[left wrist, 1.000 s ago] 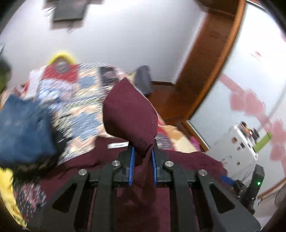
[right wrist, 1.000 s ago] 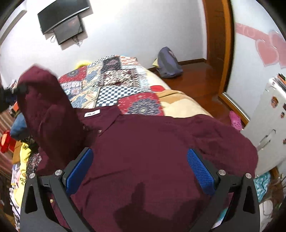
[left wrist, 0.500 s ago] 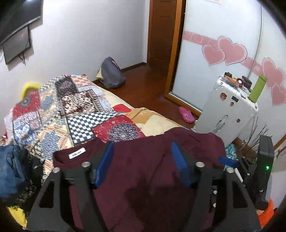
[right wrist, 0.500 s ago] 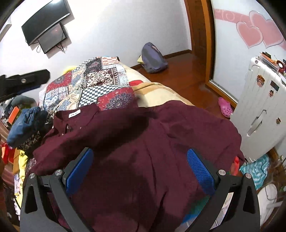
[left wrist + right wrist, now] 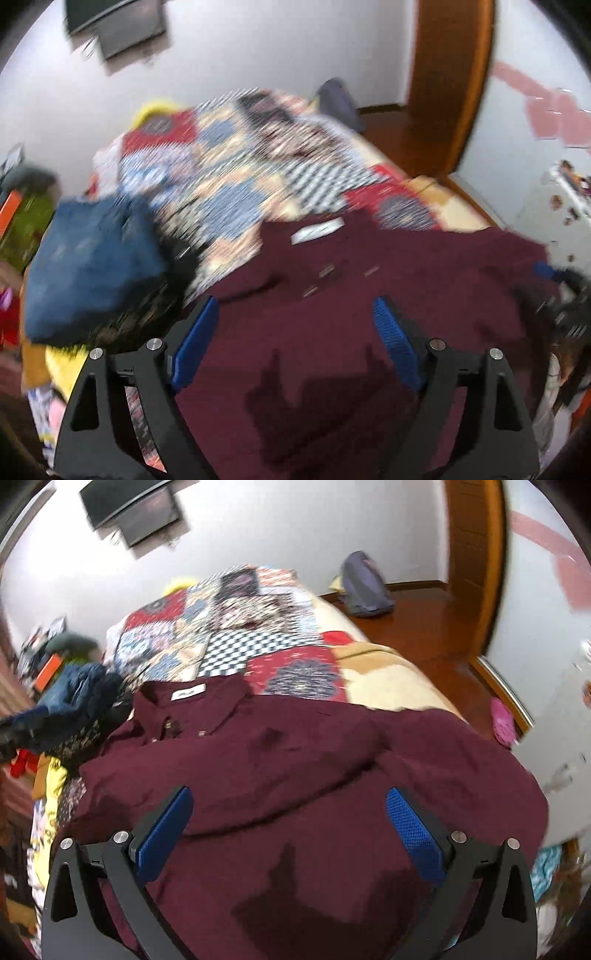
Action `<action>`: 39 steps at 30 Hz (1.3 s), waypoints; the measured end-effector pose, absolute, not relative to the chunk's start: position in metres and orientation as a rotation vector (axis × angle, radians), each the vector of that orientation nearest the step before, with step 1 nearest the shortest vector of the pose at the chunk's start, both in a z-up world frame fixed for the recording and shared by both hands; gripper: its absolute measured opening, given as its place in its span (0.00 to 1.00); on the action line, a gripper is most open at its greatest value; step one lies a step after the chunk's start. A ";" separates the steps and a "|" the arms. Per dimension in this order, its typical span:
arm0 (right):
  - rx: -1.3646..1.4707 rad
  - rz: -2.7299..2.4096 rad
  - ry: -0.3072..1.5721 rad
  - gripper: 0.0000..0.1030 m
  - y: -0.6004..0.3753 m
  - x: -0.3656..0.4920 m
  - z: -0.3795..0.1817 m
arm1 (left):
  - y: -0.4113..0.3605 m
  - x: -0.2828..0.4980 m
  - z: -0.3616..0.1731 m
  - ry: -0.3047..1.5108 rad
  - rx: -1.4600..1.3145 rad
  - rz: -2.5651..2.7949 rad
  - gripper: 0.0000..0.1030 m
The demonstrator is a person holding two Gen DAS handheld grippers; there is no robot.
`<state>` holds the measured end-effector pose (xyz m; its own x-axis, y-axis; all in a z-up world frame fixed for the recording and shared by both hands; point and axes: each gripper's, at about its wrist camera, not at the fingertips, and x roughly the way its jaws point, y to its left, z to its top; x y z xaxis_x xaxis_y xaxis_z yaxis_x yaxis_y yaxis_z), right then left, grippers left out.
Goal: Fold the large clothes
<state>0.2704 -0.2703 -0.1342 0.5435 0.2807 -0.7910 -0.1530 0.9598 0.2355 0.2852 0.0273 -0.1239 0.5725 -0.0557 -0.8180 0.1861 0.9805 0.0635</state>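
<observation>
A large maroon shirt [image 5: 295, 768] lies spread on the bed, collar and white neck label [image 5: 189, 693] at the far left, one sleeve folded across its front. It also shows in the blurred left wrist view [image 5: 332, 332]. My right gripper [image 5: 290, 829] is open and empty just above the shirt's near part. My left gripper [image 5: 293, 339] is open and empty above the shirt's left half.
A patchwork quilt [image 5: 236, 635] covers the bed behind the shirt. A pile of blue and dark clothes [image 5: 92, 266] lies at the left. A grey bag [image 5: 364, 587] sits on the wooden floor by the door. A white suitcase [image 5: 554, 210] stands at the right.
My left gripper let go of the shirt sleeve a second ago and opened. The sleeve now lies across the shirt. Both grippers have swung leftward over the shirt.
</observation>
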 end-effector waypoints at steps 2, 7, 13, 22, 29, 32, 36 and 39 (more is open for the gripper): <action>0.119 0.306 0.993 1.00 -0.253 0.283 -0.136 | 0.057 0.282 -0.142 0.994 0.129 -0.092 0.82; 0.034 0.430 1.084 1.00 -0.197 0.313 -0.149 | 0.116 0.271 -0.191 1.106 0.050 0.017 0.82; -0.020 0.519 1.257 1.00 -0.150 0.336 -0.184 | 0.131 0.251 -0.239 1.226 0.038 0.033 0.82; -0.069 0.555 1.344 1.00 -0.177 0.301 -0.214 | 0.127 0.211 -0.245 1.201 -0.005 0.010 0.83; 0.061 0.515 1.389 1.00 -0.228 0.280 -0.213 | 0.118 0.185 -0.245 1.176 0.018 -0.011 0.83; -0.023 0.441 1.388 1.00 -0.235 0.268 -0.207 | 0.111 0.179 -0.244 1.158 0.074 -0.018 0.84; 0.004 0.412 1.389 1.00 -0.251 0.269 -0.191 | 0.109 0.178 -0.245 1.155 0.099 -0.025 0.85; 0.020 0.395 1.305 1.00 -0.261 0.280 -0.169 | 0.113 0.179 -0.248 1.167 0.064 -0.019 0.87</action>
